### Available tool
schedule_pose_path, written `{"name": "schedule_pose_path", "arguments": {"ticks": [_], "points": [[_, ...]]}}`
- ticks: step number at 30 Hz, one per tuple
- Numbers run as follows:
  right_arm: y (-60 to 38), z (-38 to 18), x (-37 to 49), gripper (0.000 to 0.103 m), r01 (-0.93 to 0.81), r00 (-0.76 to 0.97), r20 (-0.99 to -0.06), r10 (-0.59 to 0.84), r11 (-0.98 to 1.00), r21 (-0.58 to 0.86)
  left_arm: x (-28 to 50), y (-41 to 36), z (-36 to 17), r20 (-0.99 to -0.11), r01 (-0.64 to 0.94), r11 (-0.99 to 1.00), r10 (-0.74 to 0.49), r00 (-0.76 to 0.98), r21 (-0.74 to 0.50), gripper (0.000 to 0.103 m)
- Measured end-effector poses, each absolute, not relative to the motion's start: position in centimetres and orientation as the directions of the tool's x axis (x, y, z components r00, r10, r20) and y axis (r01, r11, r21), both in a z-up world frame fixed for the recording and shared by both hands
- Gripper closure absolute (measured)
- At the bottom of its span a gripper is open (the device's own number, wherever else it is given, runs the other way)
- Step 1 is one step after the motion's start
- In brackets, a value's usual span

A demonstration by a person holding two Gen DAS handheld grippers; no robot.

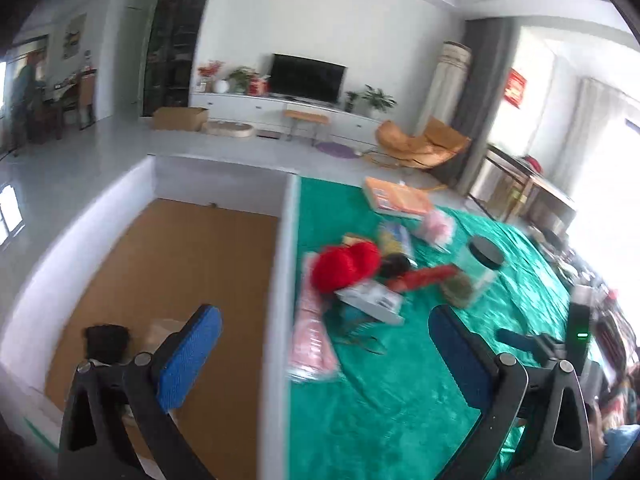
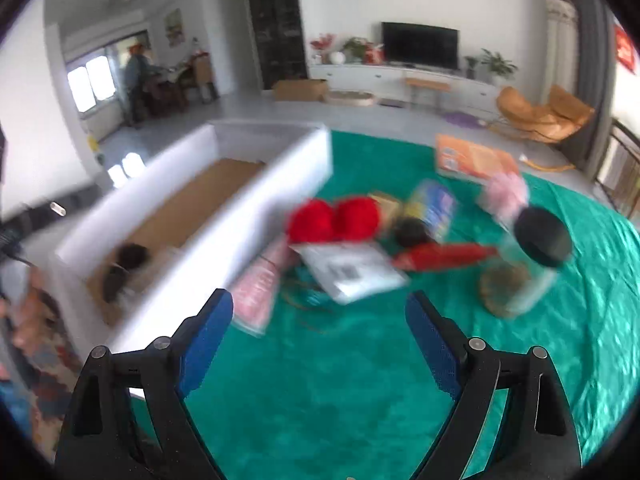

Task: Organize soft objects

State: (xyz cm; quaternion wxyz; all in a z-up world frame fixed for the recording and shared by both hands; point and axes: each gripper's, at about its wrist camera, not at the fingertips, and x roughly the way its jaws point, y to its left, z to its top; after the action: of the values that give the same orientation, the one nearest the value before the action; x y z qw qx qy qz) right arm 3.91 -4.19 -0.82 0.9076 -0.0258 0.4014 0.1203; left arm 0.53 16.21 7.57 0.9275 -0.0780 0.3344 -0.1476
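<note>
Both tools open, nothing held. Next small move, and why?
Probably bring the right tool forward to the red plush and close on it. Both tools stand open and empty, the left tool straddles the white box wall, and the plush is the nearest plainly soft item left on the green cloth.
</note>
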Motion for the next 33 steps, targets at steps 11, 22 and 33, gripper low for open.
{"name": "schedule_pose_path", "arguments": {"ticks": [11,22,33], "points": [[-18.8,-10.4,2.4,0.013,0.158,0.592,-0.801,-0.083,0.987,0.014,2.8,-0.1,-5.5,-0.763,0.391,0.916,-0.314,0.566,-0.087,0.0],[-18.7,-10.5,2.1,0.011,0.148,0.613,-0.787,-0.073,0.989,0.024,5.6,-2.5,-9.0,-0.814,0.414,0.91,-0.249,0.525,-0.01,0.0],[-18.8,-10.6,2.0,0.011,0.148,0.612,-0.787,-0.072,0.989,0.024,5.6,-2.5,-9.1,-0.813,0.414,0.91,-0.25,0.525,-0.012,0.0]]}}
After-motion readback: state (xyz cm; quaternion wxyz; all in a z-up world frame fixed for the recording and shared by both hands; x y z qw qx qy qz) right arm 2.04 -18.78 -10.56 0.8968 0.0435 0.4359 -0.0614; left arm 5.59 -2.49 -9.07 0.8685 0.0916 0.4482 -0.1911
